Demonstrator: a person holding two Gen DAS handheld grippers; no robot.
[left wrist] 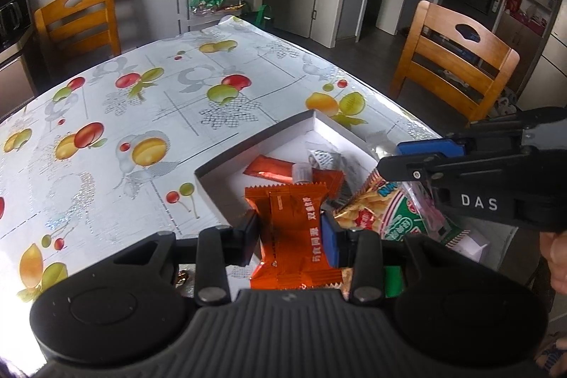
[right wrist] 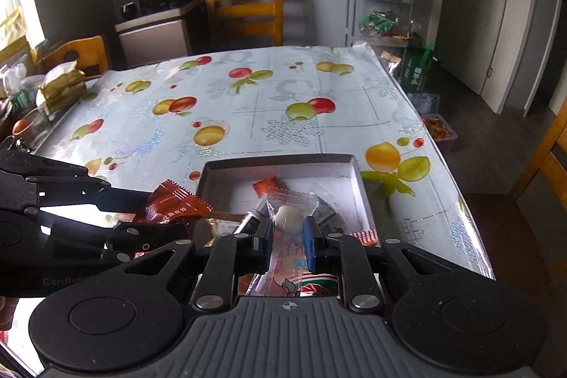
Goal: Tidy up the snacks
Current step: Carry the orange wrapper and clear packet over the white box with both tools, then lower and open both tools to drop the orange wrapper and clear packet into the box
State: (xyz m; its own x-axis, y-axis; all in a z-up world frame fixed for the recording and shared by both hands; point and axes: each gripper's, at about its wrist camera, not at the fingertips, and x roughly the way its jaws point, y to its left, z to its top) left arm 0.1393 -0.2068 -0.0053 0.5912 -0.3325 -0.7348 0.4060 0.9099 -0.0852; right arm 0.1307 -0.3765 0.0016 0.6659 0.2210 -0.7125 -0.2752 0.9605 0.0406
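Observation:
A shallow white box (left wrist: 212, 186) sits on the fruit-print tablecloth and holds several snack packets. My left gripper (left wrist: 288, 236) is shut on an orange foil packet (left wrist: 290, 229), held over the box's near edge; the packet also shows in the right wrist view (right wrist: 170, 206). My right gripper (right wrist: 287, 238) is shut on a clear wrapper with a white round candy (right wrist: 288, 218), above the box (right wrist: 363, 186). In the left wrist view the right gripper (left wrist: 407, 162) reaches in from the right over a green and yellow snack bag (left wrist: 389, 211).
A red sachet (left wrist: 273, 169) and a grey patterned packet (left wrist: 324, 158) lie inside the box. Wooden chairs (left wrist: 457, 59) stand around the table. A wire rack (right wrist: 382, 13) with bags stands beyond the far edge. A tissue pack (right wrist: 60, 87) lies at the table's left.

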